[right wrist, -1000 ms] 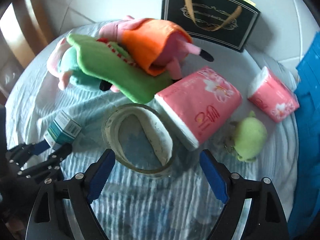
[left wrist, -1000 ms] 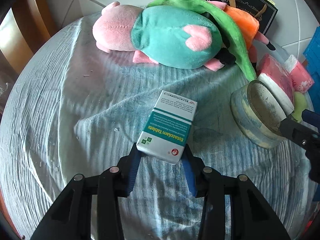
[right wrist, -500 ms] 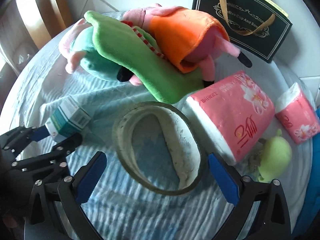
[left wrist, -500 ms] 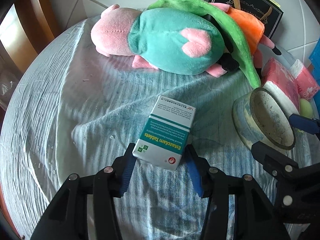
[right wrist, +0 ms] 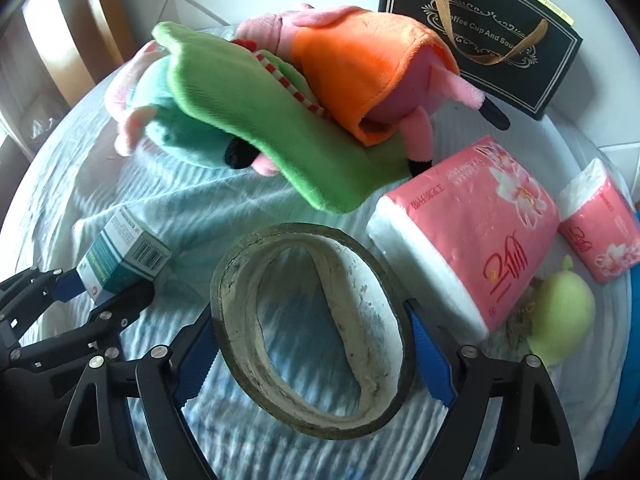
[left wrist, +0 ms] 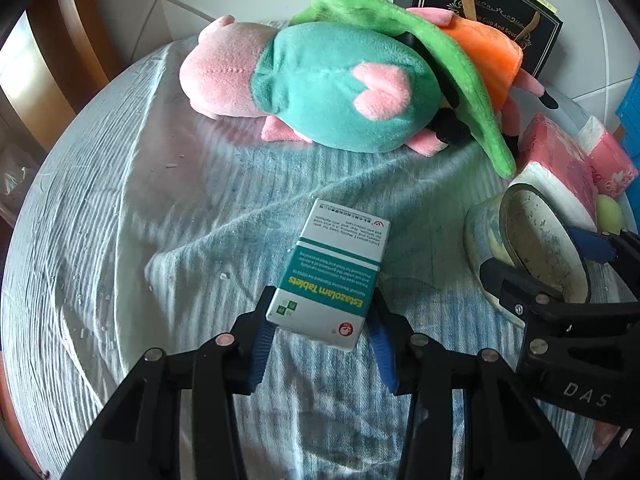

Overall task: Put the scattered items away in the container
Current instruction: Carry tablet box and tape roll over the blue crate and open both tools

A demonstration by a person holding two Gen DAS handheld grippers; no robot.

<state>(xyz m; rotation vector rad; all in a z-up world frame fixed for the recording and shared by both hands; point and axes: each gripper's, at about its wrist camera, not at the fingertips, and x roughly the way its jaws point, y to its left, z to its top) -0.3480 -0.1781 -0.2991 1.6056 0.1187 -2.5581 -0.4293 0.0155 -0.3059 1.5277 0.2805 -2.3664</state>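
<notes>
Left tongs (left wrist: 320, 344) are down over the near end of the pill box (left wrist: 336, 276) — white and teal, lying flat on the striped cloth (left wrist: 120, 240) that covers the surface. The blue pads sit on either side of that end and the jaws are closing in on it; one pad looks like it touches the box edge, the other I can't call for sure.

Right tongs (right wrist: 312, 356) straddle the big tape roll (right wrist: 312, 308), just to the right of the pill box. The roll is tipped up on its edge, leaning away, and the jaws are closing with the roll between them. The blue pads look right up against its outer wall on both sides.

Everything else, going by the tape roll: beyond it lies a heap of plush toys (right wrist: 280, 100) — a pink and teal one, a green one draped over it, and one in an orange dress. Just right of the roll is a large pink tissue pack (right wrist: 480, 240), with a smaller tissue pack (right wrist: 600, 232) further right. A small yellow-green toy (right wrist: 560, 320) sits just beside the large pack's near corner. Behind the toys, against the white tiled wall, stands a black gift bag (right wrist: 500, 40) with gold handles.
</notes>
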